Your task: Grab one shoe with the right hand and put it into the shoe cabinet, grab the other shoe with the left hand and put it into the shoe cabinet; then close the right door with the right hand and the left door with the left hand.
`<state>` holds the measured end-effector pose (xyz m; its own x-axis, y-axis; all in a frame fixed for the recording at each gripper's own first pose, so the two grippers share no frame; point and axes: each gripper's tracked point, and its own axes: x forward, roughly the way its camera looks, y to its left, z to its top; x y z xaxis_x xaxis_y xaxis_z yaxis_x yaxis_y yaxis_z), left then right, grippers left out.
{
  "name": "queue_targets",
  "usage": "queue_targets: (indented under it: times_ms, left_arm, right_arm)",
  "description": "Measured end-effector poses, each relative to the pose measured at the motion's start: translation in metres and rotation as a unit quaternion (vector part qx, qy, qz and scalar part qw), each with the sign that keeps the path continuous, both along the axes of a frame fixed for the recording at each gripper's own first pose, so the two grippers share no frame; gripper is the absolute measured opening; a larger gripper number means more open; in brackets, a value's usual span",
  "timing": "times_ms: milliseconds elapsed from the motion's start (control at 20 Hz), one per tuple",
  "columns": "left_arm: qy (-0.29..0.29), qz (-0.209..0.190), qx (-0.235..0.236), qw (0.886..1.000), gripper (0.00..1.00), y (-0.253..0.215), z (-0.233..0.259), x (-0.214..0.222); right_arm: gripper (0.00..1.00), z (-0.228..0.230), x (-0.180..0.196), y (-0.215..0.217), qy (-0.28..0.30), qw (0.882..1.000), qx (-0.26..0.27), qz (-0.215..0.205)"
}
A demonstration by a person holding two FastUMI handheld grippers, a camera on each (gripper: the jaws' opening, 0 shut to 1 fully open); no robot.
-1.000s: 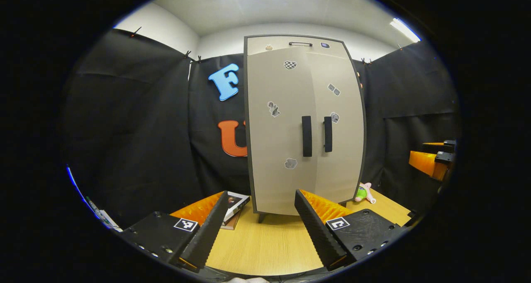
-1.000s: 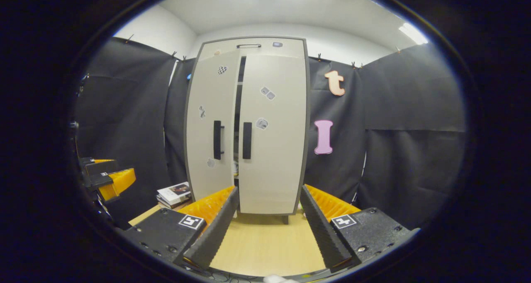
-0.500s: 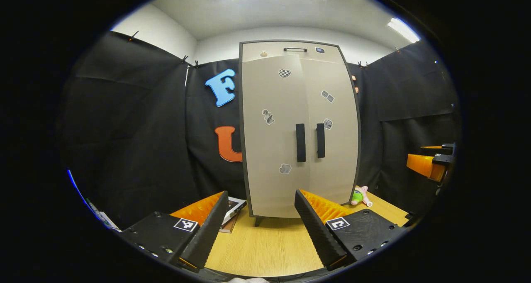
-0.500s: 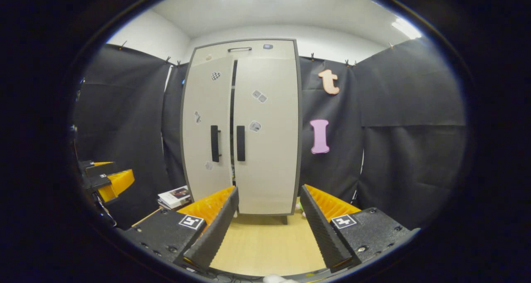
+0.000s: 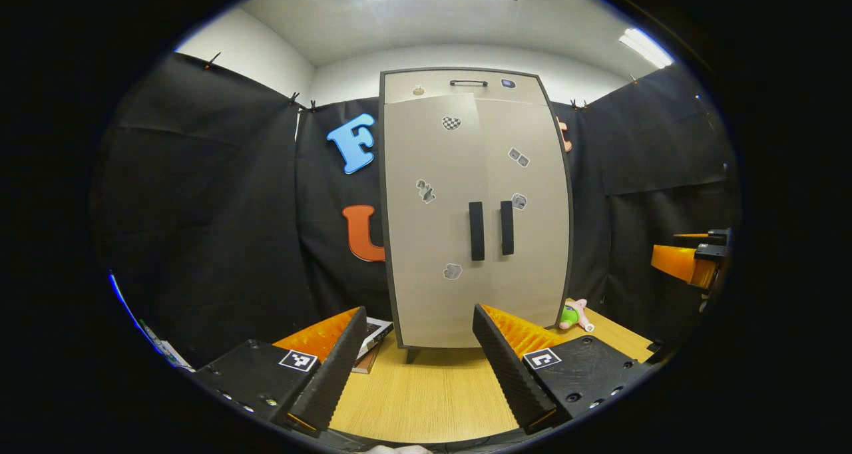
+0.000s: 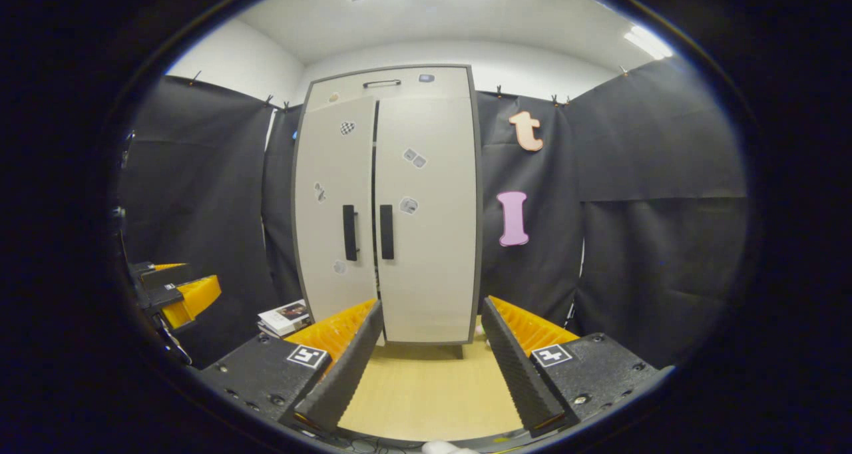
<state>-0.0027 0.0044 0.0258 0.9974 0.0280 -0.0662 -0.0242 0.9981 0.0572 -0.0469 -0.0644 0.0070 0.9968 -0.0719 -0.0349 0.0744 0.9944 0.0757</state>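
The beige shoe cabinet (image 5: 472, 214) stands on the wooden table, both doors swung to. In the right gripper view a thin dark slit remains between the left door (image 6: 333, 208) and right door (image 6: 426, 208). Two black handles (image 5: 476, 231) sit side by side at mid height. My left gripper (image 5: 416, 367) hangs open in front of the cabinet, well back from it, with nothing between its fingers. My right gripper (image 6: 426, 367) is likewise open and holds nothing. The shoes are hidden. The right gripper (image 5: 689, 264) shows at the far right of the left gripper view, the left gripper (image 6: 176, 294) at the far left of the right gripper view.
A stack of books (image 5: 373, 337) lies on the table (image 5: 426, 394) left of the cabinet's foot. A small green and pink plush toy (image 5: 576, 314) lies to its right. Black cloth walls close in on all sides behind the cabinet.
The left door has swung from partly ajar to nearly flush with the right one. Both grippers have drawn back from the cabinet, which looks smaller now.
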Motion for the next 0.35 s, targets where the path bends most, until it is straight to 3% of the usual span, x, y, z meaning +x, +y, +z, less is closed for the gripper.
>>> queue_targets:
  times_ms: [50,350]
  left_arm:
    - [0.0,0.001,-0.001,1.0,0.96,-0.0003,0.0001,0.0007]
    - [-0.002,0.003,-0.003,1.0,1.0,-0.0012,0.0018,-0.0016]
  right_arm:
    - [0.94,-0.001,0.0001,-0.0017,0.0,1.0,0.0,-0.001]
    - [0.97,0.0005,-0.0037,-0.0054,-0.001,1.0,0.005,-0.002]
